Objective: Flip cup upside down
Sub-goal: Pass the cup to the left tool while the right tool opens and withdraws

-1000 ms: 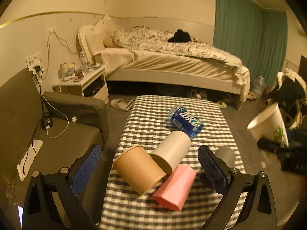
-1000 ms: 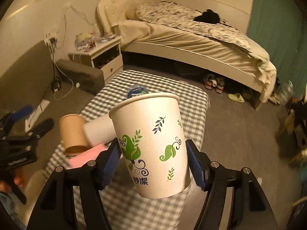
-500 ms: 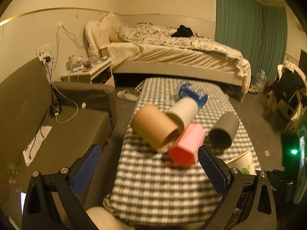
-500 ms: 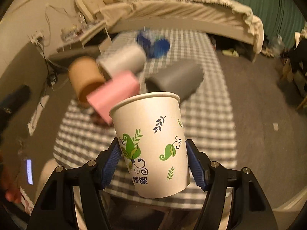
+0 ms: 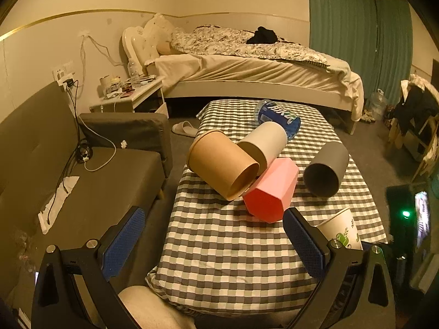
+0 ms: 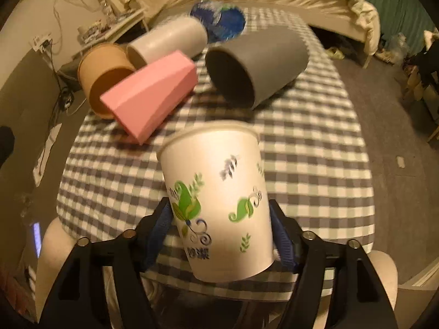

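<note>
My right gripper (image 6: pixel 221 235) is shut on a white paper cup (image 6: pixel 219 194) with green leaf prints. The cup's rim points away from me and down toward the checkered tablecloth (image 6: pixel 301 164), close to it or touching. The same cup (image 5: pixel 340 231) shows at the table's near right in the left wrist view, behind my right-hand finger. My left gripper (image 5: pixel 214 244) is open and empty, hovering over the near edge of the table (image 5: pixel 219 246).
Lying on their sides on the table are a brown cup (image 5: pixel 222 164), a white cup (image 5: pixel 263 144), a pink faceted cup (image 5: pixel 271 189), a grey cup (image 5: pixel 326 168) and a blue bottle (image 5: pixel 279 116). A grey sofa (image 5: pixel 82 178) stands left, a bed (image 5: pixel 247 65) behind.
The right gripper has tipped the paper cup forward and lowered it toward the tablecloth. The left gripper has pulled back toward the near edge and steadied.
</note>
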